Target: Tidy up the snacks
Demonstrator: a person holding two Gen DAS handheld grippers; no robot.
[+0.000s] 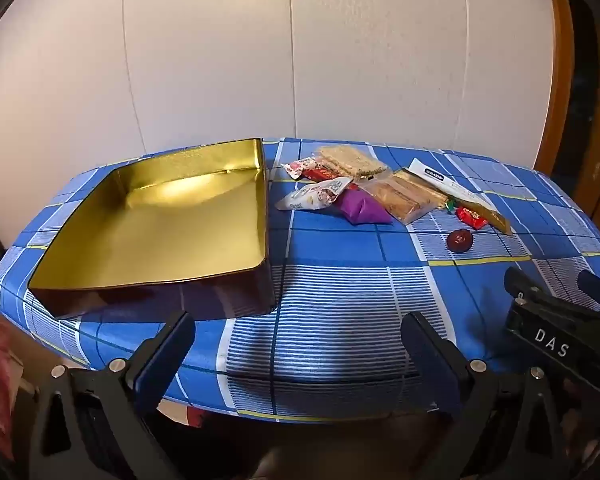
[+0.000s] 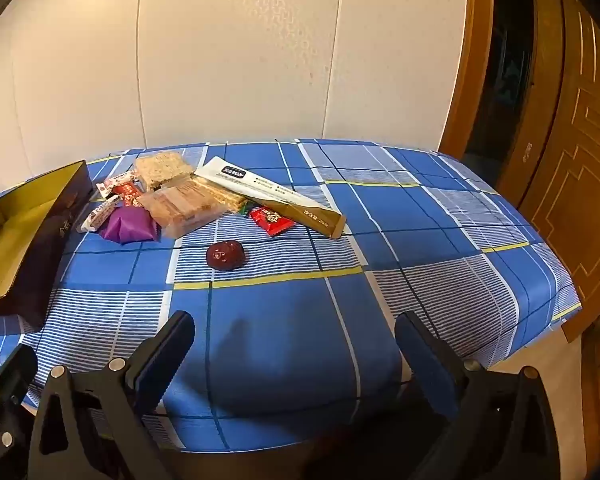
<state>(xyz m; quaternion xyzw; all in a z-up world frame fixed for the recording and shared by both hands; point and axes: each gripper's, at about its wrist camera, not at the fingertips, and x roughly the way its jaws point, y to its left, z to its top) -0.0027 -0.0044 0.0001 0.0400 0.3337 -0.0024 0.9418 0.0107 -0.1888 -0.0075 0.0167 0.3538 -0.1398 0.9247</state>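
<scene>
With both the left tongs (image 1: 300, 344) and right tongs (image 2: 296, 340) wide open and empty, the light, crinkly, slippery snacks (image 2: 180, 200) lay beside the gold tin (image 1: 160, 216), probably best pinched by wrapper edges.

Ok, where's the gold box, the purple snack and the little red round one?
gold box (image 1: 172, 224), left wrist view, bare inner floor.
purple snack (image 2: 129, 225), right wrist view, wrapper middle.
red round snack (image 2: 225, 255), right wrist view, its middle.

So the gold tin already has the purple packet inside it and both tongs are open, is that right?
Not quite. The gold tin holds nothing; the purple packet lies on the tablecloth beside it, as the left wrist view shows. Both tongs, left and right, are open.
</scene>
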